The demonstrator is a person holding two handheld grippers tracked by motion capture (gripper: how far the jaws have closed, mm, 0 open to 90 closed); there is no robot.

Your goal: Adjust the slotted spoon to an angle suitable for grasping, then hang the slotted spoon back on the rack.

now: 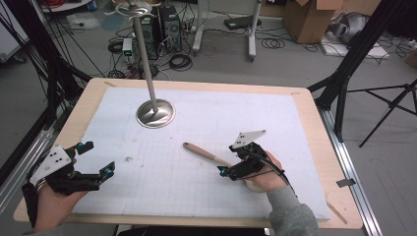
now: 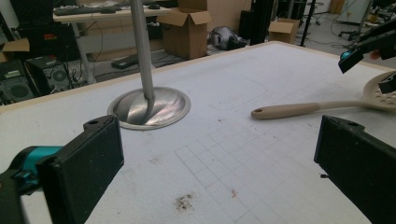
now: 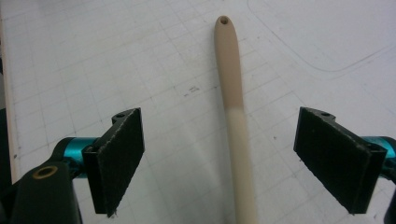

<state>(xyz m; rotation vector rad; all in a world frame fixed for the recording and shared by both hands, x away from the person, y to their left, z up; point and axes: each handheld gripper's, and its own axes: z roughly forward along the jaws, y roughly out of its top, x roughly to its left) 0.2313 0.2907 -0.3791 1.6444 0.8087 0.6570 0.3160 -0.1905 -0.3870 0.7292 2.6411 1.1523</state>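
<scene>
So the spatula point(image 1: 206, 155) is lying flat on the white mat point(image 1: 206, 118), a bit right of center in the high view, handle end pointing to the upper left. Its slotted head shows at the right edge of the left gripper view. The right gripper point(image 1: 227, 170) sits over the head end at lower right; its jaws are spread wide, handle running up between them without touching either pad point(image 3: 120, 156). The left gripper point(image 1: 96, 160) is way off at lower left, jaws wide apart too, nothing between them but bare mat. There's a metal stand point(image 1: 155, 113) with a round base up left of center, well apart from the spatula.
</scene>
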